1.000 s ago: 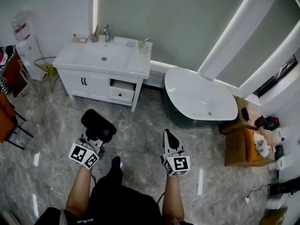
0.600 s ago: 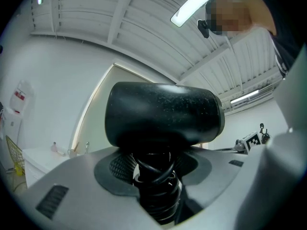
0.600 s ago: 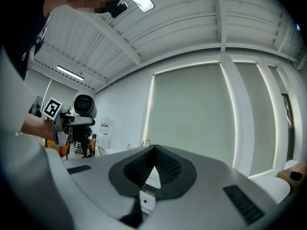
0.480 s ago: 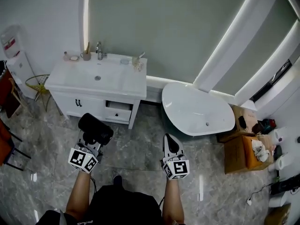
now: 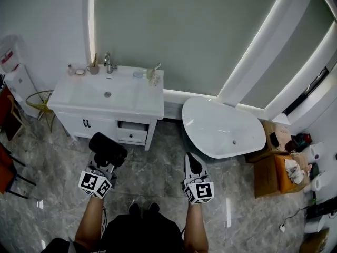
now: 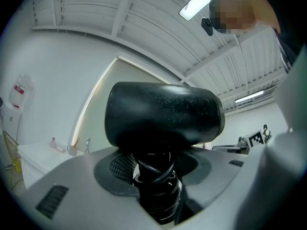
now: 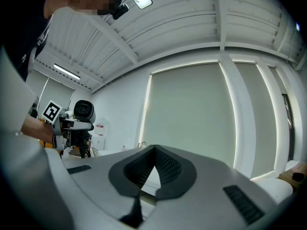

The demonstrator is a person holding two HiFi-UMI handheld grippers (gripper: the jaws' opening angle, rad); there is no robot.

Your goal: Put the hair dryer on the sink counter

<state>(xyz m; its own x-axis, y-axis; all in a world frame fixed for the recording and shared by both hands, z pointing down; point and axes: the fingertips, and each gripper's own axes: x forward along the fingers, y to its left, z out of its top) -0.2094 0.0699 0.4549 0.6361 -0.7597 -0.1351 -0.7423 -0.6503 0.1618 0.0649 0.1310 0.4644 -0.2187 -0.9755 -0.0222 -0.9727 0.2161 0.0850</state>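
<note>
Left tool (image 5: pixel 105 161) is clenched on the handle of the black hair dryer (image 5: pixel 108 147). The barrel sits up top and crosswise, and the cord is looped round the handle between the jaws, probably so nothing dangles during the carry. The dryer is in the air over the floor, short of the front edge of the white counter (image 5: pixel 148 103), so it isn't placed yet. Right tool (image 5: pixel 190 161) is carried alongside with its jaws closed tip to tip on nothing. It looks idle, just kept out of the way. Free space on the counter is mostly the right side and the front edge strip, likely the landing spot. The back edge is taken up by a faucet (image 5: pixel 108 63) and, toward the back-left corner, a cup (image 5: pixel 93 69) with a stick-like item in it, maybe a toothbrush, plus a small dish (image 5: pixel 79 71). There is small clutter (image 5: pixel 152 74) near the back-right corner, too small to name. The basin (image 5: pixel 107 92) looks empty. A drawer (image 5: pixel 131 134) under the front edge stands slightly open, contents not visible. The bathtub (image 5: pixel 224 128) beside the counter is empty. Boxes (image 5: pixel 274 167) on the floor at far right hold something pale, unclear what.
</note>
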